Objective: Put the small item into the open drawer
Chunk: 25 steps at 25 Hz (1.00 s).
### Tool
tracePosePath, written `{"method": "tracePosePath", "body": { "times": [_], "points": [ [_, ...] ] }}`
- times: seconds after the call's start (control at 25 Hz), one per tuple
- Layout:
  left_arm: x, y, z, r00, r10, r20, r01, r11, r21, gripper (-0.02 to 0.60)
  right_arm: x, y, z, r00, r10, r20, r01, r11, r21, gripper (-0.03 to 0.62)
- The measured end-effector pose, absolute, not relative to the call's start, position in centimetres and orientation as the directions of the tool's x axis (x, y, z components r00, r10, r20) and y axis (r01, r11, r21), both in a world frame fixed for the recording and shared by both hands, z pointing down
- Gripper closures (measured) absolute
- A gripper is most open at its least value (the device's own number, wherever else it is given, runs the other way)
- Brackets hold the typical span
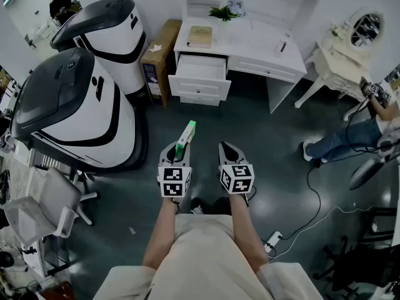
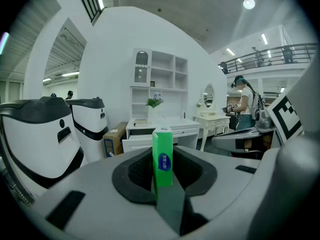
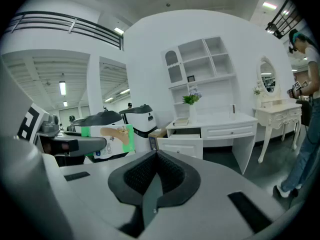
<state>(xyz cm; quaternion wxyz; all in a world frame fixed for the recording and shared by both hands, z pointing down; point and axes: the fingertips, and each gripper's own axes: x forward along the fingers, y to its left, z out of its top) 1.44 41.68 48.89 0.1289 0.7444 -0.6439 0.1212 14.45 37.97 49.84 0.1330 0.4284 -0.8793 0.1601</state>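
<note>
A small green and white box [image 1: 185, 139] stands clamped between the jaws of my left gripper [image 1: 178, 150], held above the dark floor. In the left gripper view the green box [image 2: 162, 156] rises upright between the black pads. The same box [image 3: 106, 139] shows at the left of the right gripper view. My right gripper [image 1: 231, 154] hangs beside the left one with its jaws shut and nothing in them. Ahead stands a white desk [image 1: 250, 42] with its top left drawer [image 1: 200, 69] pulled open, some way off from both grippers.
Two large white and black machines [image 1: 75, 105] stand at the left. A cardboard box [image 1: 159, 49] sits beside the desk. A book [image 1: 200, 36] and a plant [image 1: 224, 12] lie on the desk. A person [image 1: 350, 136] and a white dressing table [image 1: 344, 55] are at the right. Cables run across the floor.
</note>
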Motion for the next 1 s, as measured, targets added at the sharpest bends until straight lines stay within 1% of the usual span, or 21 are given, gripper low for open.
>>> {"method": "tracePosePath", "body": {
  "times": [0.4,0.64,1.0],
  "points": [
    [0.6,41.1,48.1,0.146,-0.934,0.325,-0.989,-0.140,0.041,0.480,13.5,37.8,49.6,-0.593,-0.724,0.352,-0.798,0.587,-0.136,0.569],
    [0.6,41.2,48.4,0.159,-0.931,0.328,-0.987,-0.151,0.050,0.480,13.0,37.8,49.9,-0.608,-0.715,0.345,-0.789,0.590,-0.170,0.569],
    [-2.9,38.8,48.9,0.128,-0.934,0.332,-0.991,-0.111,0.068,0.480,10.3,34.7,50.1,-0.642,-0.693,0.327,-0.763,0.622,-0.177,0.569]
  ]
}}
